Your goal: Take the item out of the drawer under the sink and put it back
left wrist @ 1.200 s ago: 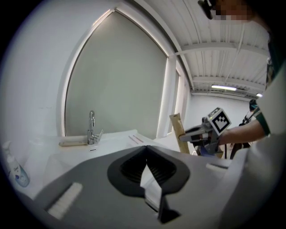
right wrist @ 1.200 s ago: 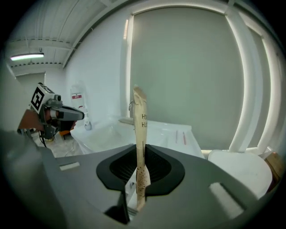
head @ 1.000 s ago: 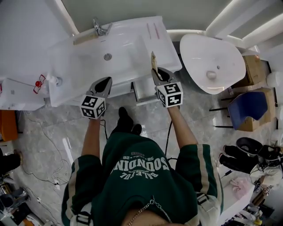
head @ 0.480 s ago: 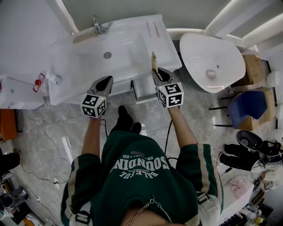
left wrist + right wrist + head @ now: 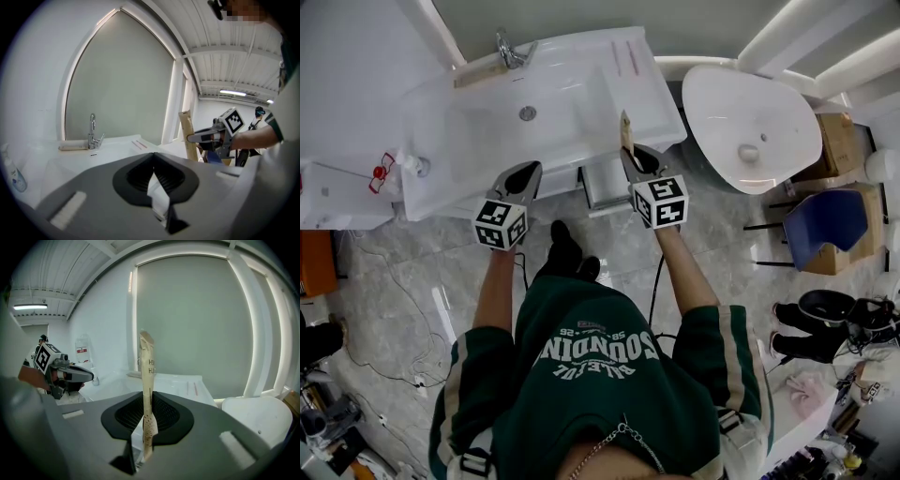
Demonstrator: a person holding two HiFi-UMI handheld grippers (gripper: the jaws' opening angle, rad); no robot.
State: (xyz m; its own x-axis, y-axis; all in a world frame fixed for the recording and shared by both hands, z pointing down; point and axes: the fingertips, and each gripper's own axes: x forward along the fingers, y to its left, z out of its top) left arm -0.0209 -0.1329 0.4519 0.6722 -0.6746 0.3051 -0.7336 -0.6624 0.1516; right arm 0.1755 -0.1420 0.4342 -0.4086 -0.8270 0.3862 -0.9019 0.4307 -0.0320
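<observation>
Task stage: removal judged complete; item (image 5: 626, 131) clear of the drawer (image 5: 602, 183) and held up in the air at the front edge of the sink (image 5: 487, 131).
Remaining work: judged as lowering the item back into the open drawer and releasing it there; pushing the drawer shut possibly to follow.
Item: flat tan packet with dark print near the top and speckles near the lower end; standing upright, long axis close to vertical.
Item location: in the head view, at 12 o'clock of the right hand-held gripper (image 5: 630, 155), over the right-hand part of the sink front; contact with the sink not discernible.
Drawer: pulled out below the sink front, at 7 o'clock of the item in the head view; contents not discernible.
Right hand-held gripper state: jaws nearly together, clamped on the lower part of the item, one pad on each flat face.
Right arm pose: forearm stretched forward from the torso toward 12 o'clock; gripper tilted slightly nose-down.
Left hand-held gripper (image 5: 530, 172) state: jaws closed tip to tip, nothing between them.
Left arm pose: forearm stretched forward alongside the right one; gripper at 9 o'clock of the right hand-held gripper, well apart from it, tips near the sink's front edge, no contact visible.
</observation>
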